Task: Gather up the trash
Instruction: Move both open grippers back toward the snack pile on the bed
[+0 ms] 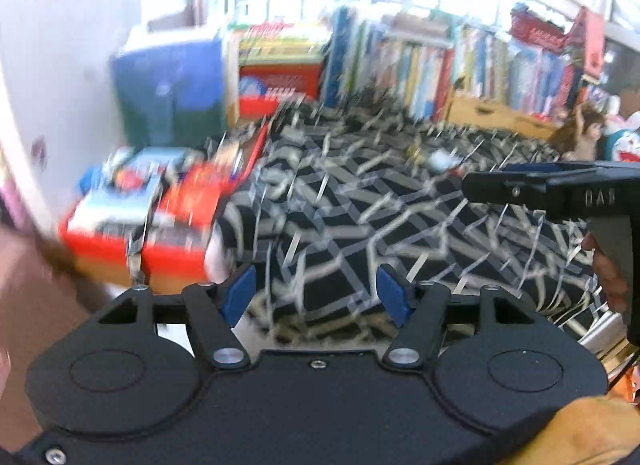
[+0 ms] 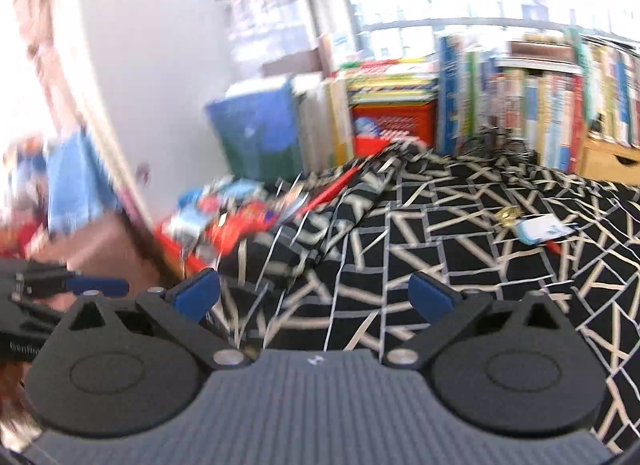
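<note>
While the left wrist view is smeared by motion, the left gripper (image 1: 316, 299) plainly hangs wide apart with nothing between its blue pads (image 1: 240, 295), above a black bedcover (image 1: 340, 233) crossed by pale lines. Off to its left sits a red tray (image 1: 144, 241) heaped with glossy packets, and far ahead a small pale wrapper (image 1: 440, 159) lies on the cover beside something gold — likely the trash to be collected. The right gripper (image 1: 524, 185) shows side-on at the right edge; from here I cannot tell its spread. From the right wrist view, that gripper (image 2: 312, 297) is also wide and empty, and the white-and-blue wrapper (image 2: 540, 229) rests flat on the cover, well apart from the fingers, with a small gold scrap (image 2: 506, 217) just beside it and a red sliver near its lower edge. Risks, as I judge them: a flat wrapper on soft, rumpled fabric may slip aside or the pads may pinch cloth with it — and a fast approach, as the blur suggests, could overshoot.
</note>
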Available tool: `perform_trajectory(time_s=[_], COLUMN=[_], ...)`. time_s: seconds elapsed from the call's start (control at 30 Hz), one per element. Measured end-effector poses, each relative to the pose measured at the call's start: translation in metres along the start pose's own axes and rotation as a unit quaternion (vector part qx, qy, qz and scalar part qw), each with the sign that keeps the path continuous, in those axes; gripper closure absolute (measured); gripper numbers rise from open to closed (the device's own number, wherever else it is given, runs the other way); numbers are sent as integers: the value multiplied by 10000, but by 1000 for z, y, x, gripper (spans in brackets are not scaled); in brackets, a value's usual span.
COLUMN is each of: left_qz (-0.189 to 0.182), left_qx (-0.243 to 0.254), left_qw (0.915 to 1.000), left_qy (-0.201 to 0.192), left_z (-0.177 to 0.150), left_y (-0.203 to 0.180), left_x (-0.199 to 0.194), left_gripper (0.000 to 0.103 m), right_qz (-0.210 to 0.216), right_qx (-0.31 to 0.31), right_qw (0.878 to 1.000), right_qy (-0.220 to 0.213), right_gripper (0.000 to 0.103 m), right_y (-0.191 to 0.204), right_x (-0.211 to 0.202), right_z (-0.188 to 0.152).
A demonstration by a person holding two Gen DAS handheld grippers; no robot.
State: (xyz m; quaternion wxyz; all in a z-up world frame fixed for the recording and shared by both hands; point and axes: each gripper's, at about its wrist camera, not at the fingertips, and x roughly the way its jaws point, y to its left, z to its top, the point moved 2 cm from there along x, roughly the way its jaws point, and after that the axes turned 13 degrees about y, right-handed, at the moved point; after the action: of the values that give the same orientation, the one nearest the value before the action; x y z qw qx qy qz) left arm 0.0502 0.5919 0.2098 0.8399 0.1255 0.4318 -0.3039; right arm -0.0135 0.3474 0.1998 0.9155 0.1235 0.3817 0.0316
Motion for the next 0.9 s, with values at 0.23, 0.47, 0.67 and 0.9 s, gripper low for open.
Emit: perform_trajectory(time_s=[0.23,0.47,0.67,0.9], left_qz=[-278,-479,-524,-193], left_qx=[550,939,990,688], left_qw=[9963,9881,9806,9857], left_qy=[-601,-1119,-1605,-1527], left_z=[87,178,248,287], left_y=[-38,-91,-140,-181], left_x=[-43,-56,-40,44], left_gripper=[28,18,1,0], right_qz=[-526,-741,-1148,-1837], right_qx=[-27,317,31,-137], right_qw=[9953,9849,9765,9736], right_qy=[-810,-1534,-1824,-1345], right_gripper=[0,0,0,0], right_y=[-42,-98,-156,-240], right_x=[-75,-131,-145,-99], right_z=[69,133,169,174])
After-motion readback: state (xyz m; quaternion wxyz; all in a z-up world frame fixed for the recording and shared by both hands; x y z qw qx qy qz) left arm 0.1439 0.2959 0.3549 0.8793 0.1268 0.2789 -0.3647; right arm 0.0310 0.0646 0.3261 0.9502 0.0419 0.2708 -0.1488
